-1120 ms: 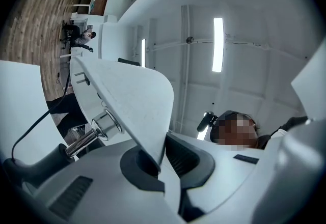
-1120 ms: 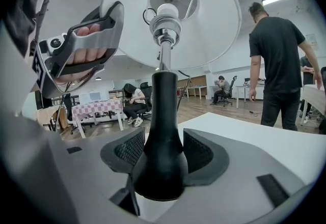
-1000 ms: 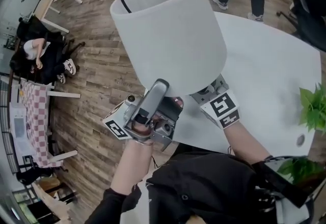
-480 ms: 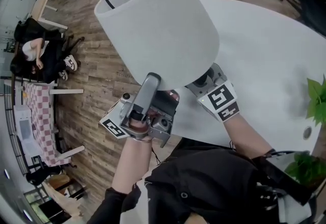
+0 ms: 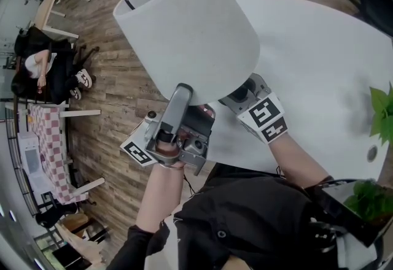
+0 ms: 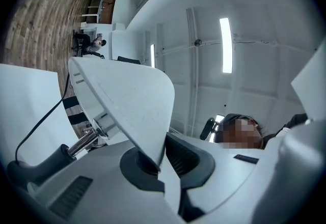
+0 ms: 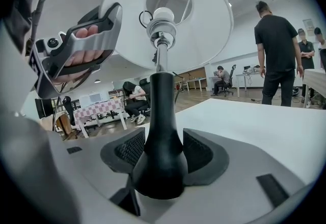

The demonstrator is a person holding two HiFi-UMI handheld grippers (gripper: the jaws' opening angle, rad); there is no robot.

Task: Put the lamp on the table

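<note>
Lamp (image 5: 187, 29) drifted left, axis leaning up-left, right claw (image 7: 158, 150) gripping stem (image 7: 161, 96)

A brown wood-plank floor (image 5: 116, 94) bears a table with a pink-and-white checked cloth (image 5: 44, 140), near a seated person in dark clothes (image 5: 49, 78). Green plant leaves (image 5: 383, 116) show at the right.

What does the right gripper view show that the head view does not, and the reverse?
Only the right gripper view: the right gripper shut on the lamp's black stem, and the bulb socket inside the white shade. Only the head view: green plant leaves and the shade's outer wall. Both: the shade, the white table, the left gripper on its rim.
</note>
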